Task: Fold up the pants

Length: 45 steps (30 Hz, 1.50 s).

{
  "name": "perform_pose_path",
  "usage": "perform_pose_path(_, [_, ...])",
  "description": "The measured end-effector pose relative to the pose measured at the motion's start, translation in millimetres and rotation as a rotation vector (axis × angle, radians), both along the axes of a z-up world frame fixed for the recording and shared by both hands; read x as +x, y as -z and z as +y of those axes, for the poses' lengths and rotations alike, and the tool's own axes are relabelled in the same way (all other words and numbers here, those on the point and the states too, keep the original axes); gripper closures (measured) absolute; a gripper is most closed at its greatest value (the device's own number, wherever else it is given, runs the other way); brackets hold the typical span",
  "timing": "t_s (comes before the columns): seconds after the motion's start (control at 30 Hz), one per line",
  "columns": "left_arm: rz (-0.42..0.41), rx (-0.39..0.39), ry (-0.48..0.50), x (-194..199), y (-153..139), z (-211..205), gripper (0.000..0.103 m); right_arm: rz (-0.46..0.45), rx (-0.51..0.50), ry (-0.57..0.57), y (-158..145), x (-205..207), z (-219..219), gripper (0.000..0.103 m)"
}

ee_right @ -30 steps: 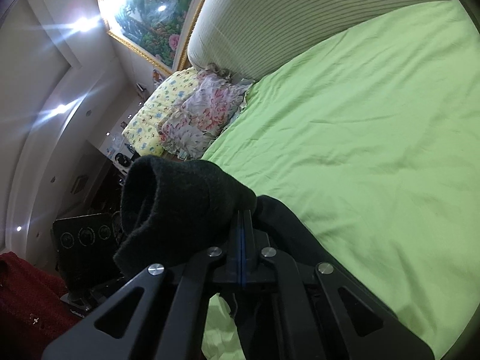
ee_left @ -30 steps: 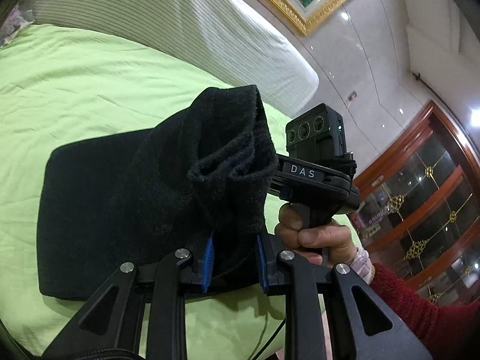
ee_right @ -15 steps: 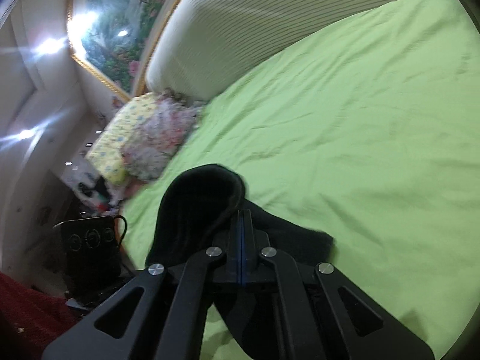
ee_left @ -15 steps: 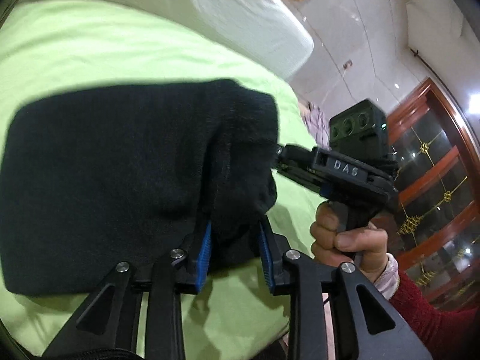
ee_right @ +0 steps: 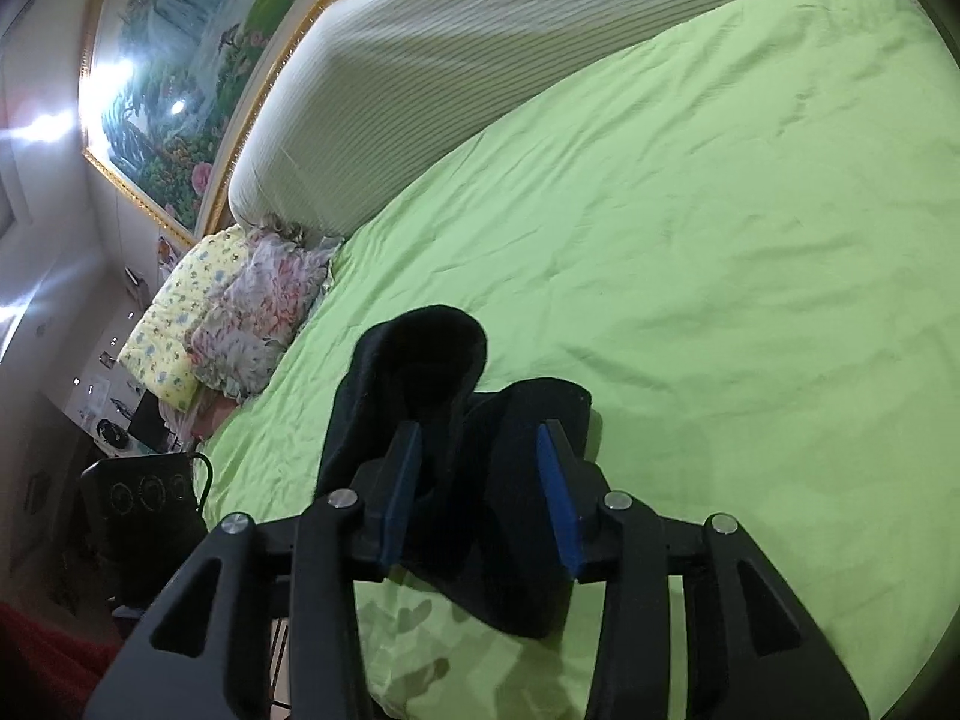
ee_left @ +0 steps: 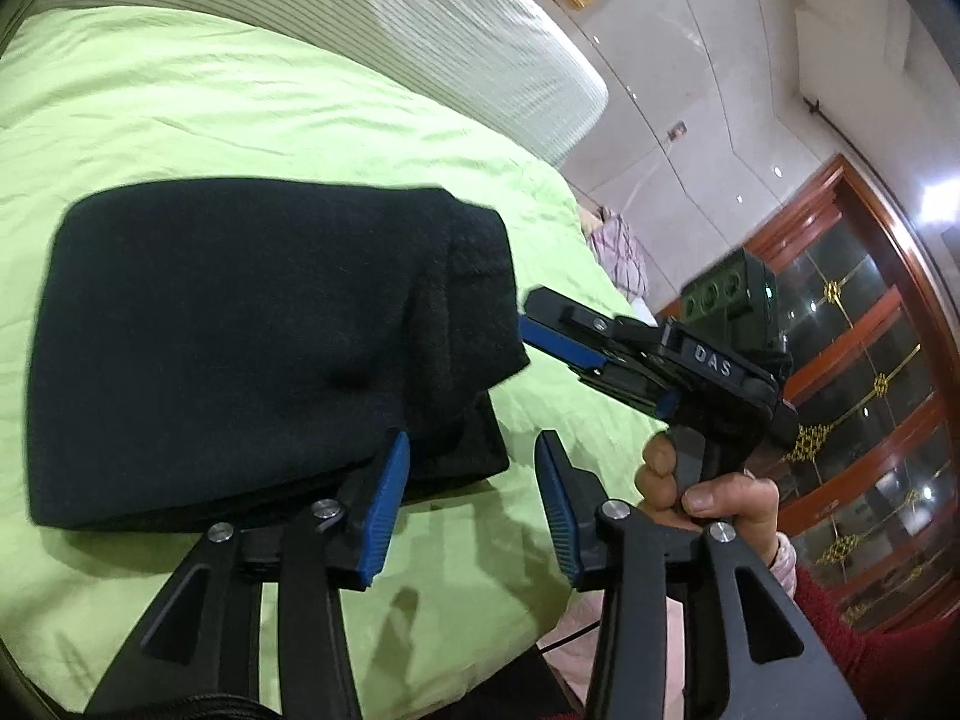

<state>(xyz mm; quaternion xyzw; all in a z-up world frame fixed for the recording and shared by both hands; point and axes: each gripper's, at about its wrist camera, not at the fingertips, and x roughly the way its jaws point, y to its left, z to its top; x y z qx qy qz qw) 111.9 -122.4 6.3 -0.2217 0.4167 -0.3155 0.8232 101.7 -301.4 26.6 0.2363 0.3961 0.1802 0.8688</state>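
On bed [ee_left: 252,108], black pants [ee_left: 240,336] lie folded: soft, thick, light. L gripper [ee_left: 474,504] & R gripper [ee_right: 477,480] jaws just opened, spread, gripping nothing; grab at hem corners.

A bed [ee_right: 750,252] in a wrinkled lime-green sheet is carrying everything. The black pants [ee_left: 252,348] are lying folded on it near its edge, one thick end lifting a little off the sheet. Two floral pillows [ee_right: 240,324] are resting at the bed's far corner, beside a striped white headboard [ee_right: 480,60].
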Motion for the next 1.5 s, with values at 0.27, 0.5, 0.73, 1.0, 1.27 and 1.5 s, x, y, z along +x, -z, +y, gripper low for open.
perform_pose_path(0.27, [-0.021,-0.025,-0.155,3,-3,50,0.036,-0.009,0.025,0.002,-9,0,22,0.040])
perform_pose_path(0.5, [0.058,-0.032,-0.307,37,14,98,0.024,0.060,-0.040,-0.008,6,10,45,0.037])
perform_pose_path(0.73, [0.106,-0.008,-0.347,60,32,122,0.024,0.069,-0.024,0.018,1,-1,40,0.090])
perform_pose_path(1.0, [0.169,0.054,-0.321,80,61,127,0.023,0.179,-0.090,0.166,31,-12,11,0.054])
perform_pose_path(1.27, [0.175,0.088,-0.302,93,65,115,0.023,0.169,-0.044,0.172,24,2,8,0.041])
perform_pose_path(1.5, [0.191,0.107,-0.296,95,66,108,0.023,0.113,-0.120,0.228,8,5,15,0.040])
